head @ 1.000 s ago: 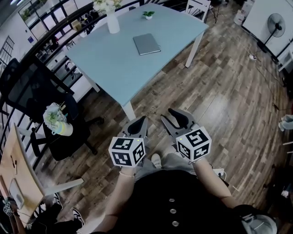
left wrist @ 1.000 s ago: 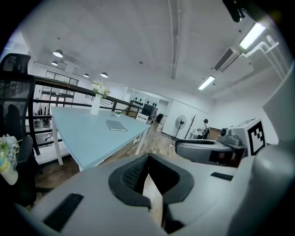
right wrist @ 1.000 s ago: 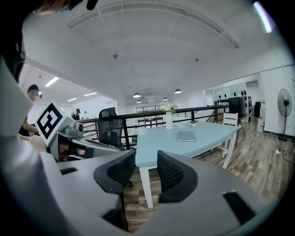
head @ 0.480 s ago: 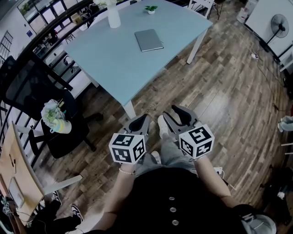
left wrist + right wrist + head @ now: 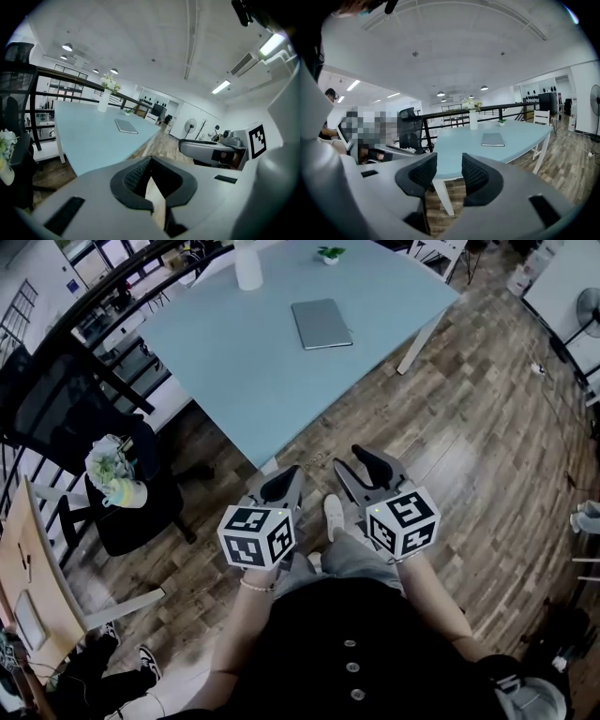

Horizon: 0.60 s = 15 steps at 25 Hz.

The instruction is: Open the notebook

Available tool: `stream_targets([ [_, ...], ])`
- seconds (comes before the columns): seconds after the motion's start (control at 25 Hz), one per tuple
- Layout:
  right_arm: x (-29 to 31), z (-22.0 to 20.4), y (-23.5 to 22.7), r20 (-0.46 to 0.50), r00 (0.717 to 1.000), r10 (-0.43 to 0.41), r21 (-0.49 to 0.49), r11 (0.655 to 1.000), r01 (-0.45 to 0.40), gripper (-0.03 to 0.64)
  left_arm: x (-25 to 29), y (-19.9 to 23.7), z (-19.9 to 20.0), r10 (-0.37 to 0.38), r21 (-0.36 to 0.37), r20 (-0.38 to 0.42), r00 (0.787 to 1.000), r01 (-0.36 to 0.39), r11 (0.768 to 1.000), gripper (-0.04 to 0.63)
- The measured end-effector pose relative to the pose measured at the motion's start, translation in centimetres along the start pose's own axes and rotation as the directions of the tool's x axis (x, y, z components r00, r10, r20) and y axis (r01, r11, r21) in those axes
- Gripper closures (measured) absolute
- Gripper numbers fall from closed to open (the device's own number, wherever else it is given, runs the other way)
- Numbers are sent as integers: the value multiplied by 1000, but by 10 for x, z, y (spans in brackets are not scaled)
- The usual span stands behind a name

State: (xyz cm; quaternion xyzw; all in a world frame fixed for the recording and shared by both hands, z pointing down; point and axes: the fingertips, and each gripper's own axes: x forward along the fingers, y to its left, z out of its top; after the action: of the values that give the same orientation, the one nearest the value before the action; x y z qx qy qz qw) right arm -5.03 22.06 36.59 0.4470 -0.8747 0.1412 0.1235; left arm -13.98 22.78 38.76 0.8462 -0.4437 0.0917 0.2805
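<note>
As the person is stepping across the wooden floor [image 5: 469, 456], the pale blue table [image 5: 234, 371] is sitting closer to both grippers than it did a second ago, its near corner now just ahead of them. The approach looks under way, and the opening itself not yet begun. Open floor is stretching along the table's right-hand edge, while a black office chair [image 5: 66, 418] carrying a bunch of flowers [image 5: 112, 474] is crowding the left side near that corner. The left gripper [image 5: 284, 476] is riding with its jaw tips together and nothing between them. The right gripper [image 5: 352, 461] is travelling beside it, its jaws having just been opening and now standing well apart, nothing between them, probably readied for the cover. The notebook [image 5: 322, 323] is lying closed and flat on the far right part of the tabletop, well apart from both grippers and set back from the edges, with bare surface all round it. A white vase [image 5: 248, 268] and a small potted plant [image 5: 329, 254] are standing beyond it near the far edge, seemingly out of the way.
</note>
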Motion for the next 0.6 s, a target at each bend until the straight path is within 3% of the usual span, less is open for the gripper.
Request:
stream_targets([
  [0.6, 75, 53, -101, 25, 996, 86, -31, 996, -85, 457, 103, 21, 73, 65, 14, 15, 998, -65, 998, 578],
])
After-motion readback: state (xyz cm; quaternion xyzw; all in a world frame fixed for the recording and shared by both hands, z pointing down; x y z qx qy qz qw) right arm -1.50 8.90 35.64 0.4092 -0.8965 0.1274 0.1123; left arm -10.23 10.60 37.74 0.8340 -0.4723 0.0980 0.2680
